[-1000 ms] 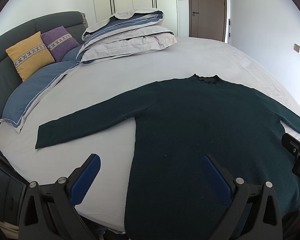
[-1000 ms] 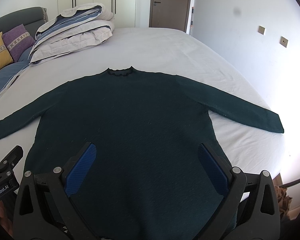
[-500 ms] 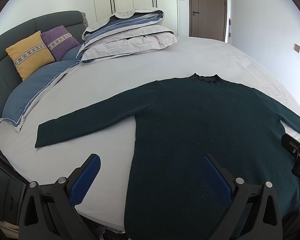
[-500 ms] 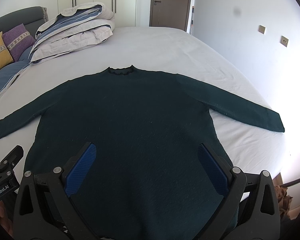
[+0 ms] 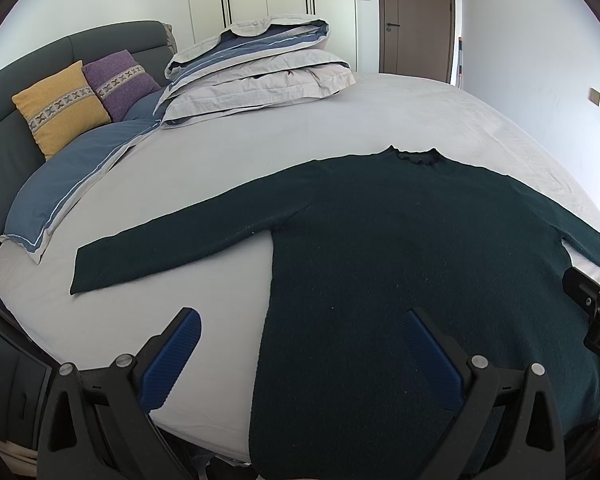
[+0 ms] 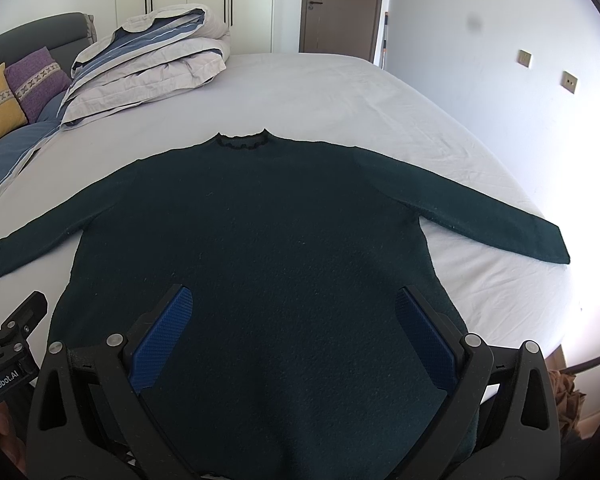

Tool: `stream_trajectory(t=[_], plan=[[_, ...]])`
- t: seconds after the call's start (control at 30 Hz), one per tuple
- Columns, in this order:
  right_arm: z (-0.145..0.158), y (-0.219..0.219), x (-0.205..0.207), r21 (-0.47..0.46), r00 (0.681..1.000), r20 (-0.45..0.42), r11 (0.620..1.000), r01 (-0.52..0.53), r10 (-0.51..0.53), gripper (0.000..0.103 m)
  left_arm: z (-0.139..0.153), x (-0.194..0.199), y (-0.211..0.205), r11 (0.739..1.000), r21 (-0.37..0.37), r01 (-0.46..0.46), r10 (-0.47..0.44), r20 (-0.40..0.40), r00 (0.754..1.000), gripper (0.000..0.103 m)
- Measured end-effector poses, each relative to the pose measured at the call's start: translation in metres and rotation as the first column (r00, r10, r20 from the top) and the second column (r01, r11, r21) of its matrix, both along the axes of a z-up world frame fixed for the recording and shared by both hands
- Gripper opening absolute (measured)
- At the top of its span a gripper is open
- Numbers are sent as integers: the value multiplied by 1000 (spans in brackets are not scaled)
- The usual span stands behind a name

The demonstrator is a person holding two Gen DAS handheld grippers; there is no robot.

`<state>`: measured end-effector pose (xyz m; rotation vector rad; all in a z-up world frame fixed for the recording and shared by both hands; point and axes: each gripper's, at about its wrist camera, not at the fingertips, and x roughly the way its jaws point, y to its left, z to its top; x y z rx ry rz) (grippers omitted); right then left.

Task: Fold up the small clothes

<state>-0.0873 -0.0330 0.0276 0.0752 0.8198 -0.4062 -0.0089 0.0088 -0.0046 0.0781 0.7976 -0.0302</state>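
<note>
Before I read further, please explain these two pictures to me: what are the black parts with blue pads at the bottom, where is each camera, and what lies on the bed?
There is no robot arm. A person holds one hand-held tool in each hand, and each tool has two black fingers with blue pads. A wide-angle camera sits on each tool and looks forward along its fingers, so the room looks curved.

One picture is from the left tool, the other from the right tool. Both tools are open and hold nothing.

On the bed a dark green sweater lies flat, both sleeves spread out, its collar away from the person. It is not yet folded. At the far side there is a folded duvet, and near the headboard a yellow cushion and a purple cushion. Each view also shows the edge of the other tool.
</note>
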Motion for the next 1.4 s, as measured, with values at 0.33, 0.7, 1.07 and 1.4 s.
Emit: stream_trajectory(t=[0.33, 0.7, 1.07, 1.4], plan=[[-1, 1, 0, 3, 1000, -2, 1000, -1, 1, 103, 0, 0, 0, 1000, 2, 0, 0, 1, 1000, 103], [-5, -1, 2, 13, 1000, -9, 1000, -2, 2, 103, -3, -7, 3, 999, 33, -18, 17, 14, 1000, 103], [-7, -91, -11, 249, 993, 54, 965, 84, -100, 103, -7, -1, -5, 999, 27, -33, 33, 27, 999, 103], [-45, -371, -130, 591, 704, 180, 648, 481, -687, 100, -27, 31, -19, 1000, -31, -3, -1, -128, 992, 103]])
